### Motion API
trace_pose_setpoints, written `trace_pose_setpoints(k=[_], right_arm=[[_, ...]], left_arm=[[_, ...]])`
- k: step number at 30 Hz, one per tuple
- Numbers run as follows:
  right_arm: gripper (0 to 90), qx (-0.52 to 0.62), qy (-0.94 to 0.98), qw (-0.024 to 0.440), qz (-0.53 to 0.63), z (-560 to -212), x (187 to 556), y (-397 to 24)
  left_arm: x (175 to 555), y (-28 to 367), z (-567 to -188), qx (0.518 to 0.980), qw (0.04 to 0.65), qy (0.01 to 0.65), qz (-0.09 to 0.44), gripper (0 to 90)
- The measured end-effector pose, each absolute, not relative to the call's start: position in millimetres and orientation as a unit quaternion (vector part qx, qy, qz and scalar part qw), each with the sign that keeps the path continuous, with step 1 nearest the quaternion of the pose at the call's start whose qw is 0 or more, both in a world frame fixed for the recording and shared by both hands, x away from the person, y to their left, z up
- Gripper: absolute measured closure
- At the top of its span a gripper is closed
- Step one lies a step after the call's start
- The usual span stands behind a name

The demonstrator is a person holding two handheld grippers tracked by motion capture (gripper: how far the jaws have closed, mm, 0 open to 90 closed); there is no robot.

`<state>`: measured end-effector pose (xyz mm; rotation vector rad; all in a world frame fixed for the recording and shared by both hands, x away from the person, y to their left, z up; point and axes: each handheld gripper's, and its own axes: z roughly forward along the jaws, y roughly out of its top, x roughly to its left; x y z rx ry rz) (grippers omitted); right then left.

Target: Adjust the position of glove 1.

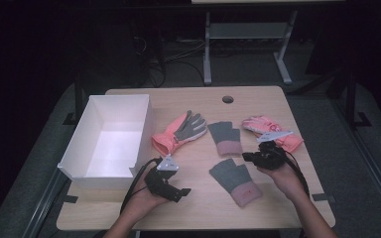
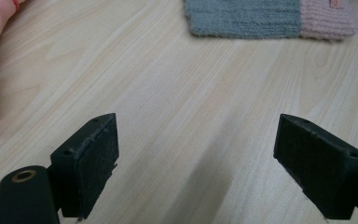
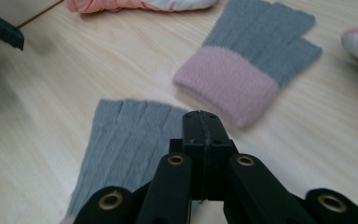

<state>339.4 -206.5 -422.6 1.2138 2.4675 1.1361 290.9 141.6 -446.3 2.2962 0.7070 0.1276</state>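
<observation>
Two grey knit gloves with pink cuffs lie mid-table: a near one and a far one. A pink ski glove with a grey palm lies left of them, and another pink glove at the right. My left gripper is low at the front, its jaws wide open over bare wood, with the near knit glove ahead. My right gripper hovers by the near knit glove's fingers, jaws shut with nothing seen between them. The far knit glove lies beyond.
An empty white box stands open at the table's left, close to my left hand. The wooden table has a cable hole at the back. Another table's legs stand on the dark floor behind.
</observation>
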Motion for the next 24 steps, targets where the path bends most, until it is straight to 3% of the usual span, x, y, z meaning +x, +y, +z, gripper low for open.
trace_pose_setpoints(k=[14,24], right_arm=[[89.9,0.395,0.833,0.072,0.379,-431,398,-159],[89.9,0.38,0.851,0.057,0.359,-449,411,-131]], left_arm=[[293,138,-451,0.885,0.37,0.281,0.041,14.1],[293,138,-453,0.885,0.37,0.281,0.037,14.2]])
